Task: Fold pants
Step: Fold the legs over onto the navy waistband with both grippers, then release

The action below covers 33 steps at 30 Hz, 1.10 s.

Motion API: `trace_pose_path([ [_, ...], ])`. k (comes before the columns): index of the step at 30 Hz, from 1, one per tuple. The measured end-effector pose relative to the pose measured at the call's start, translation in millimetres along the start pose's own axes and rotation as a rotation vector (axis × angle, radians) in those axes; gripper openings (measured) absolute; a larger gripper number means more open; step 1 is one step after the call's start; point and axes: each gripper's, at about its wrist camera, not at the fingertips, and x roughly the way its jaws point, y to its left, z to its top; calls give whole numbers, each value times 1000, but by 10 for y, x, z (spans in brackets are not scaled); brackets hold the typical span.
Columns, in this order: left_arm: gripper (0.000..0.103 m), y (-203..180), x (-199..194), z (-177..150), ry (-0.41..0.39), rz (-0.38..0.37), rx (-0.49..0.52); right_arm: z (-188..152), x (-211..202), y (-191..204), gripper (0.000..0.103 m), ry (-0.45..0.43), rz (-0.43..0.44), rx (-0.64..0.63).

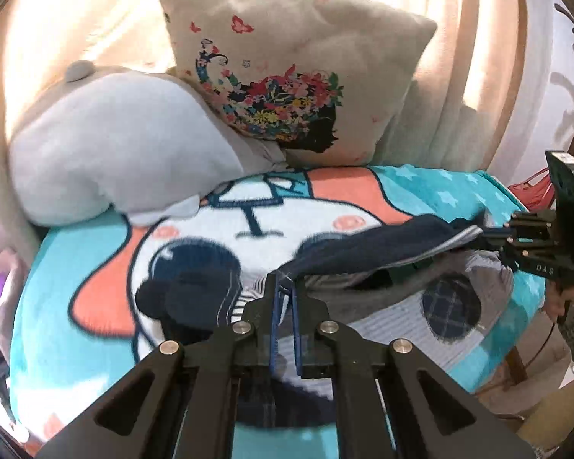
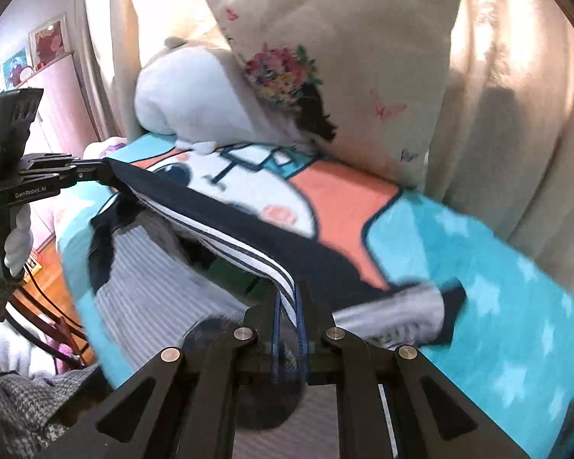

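The pants are grey striped with a navy waistband and a round plaid patch; they lie on a cartoon blanket. My left gripper is shut on one end of the waistband. My right gripper is shut on the other end, where a navy-and-white striped band shows. The waistband is stretched taut between both grippers, lifted above the blanket, and the legs hang and trail below. The right gripper also shows in the left wrist view, the left one in the right wrist view.
A turquoise, orange and white cartoon blanket covers the bed. A grey plush toy and a floral cushion lean against cream curtains at the back. A wooden chair stands beside the bed. A red item lies beyond the bed's right edge.
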Motion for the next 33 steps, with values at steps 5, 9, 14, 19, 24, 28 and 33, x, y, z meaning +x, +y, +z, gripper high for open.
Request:
trace_pose_path([
  [5,6,-73,-239,-417,-23,0,-33,-454,-116,190,9,-21,28,66],
  [9,7,-104,-129,-718,29,59,-21,-781,-103,257,9,-12,42,134],
  [14,13,-2,-171,-938,75,95,-53,-1052,-346,85,15,-81,45,281],
  [19,20,176,-528,-919,2,103,-110,-1019,-664,-240,51,-208,-82,407],
  [24,32,189,-695,-785,-58,80,-148,-733,-335,-375,55,-151,-210,407],
  [28,39,130,-655,-691,-63,93,-145,-673,-18,-443,40,-80,-223,430],
  [33,39,84,-526,-588,-39,91,-147,-741,-282,-425,7,-149,-180,493],
])
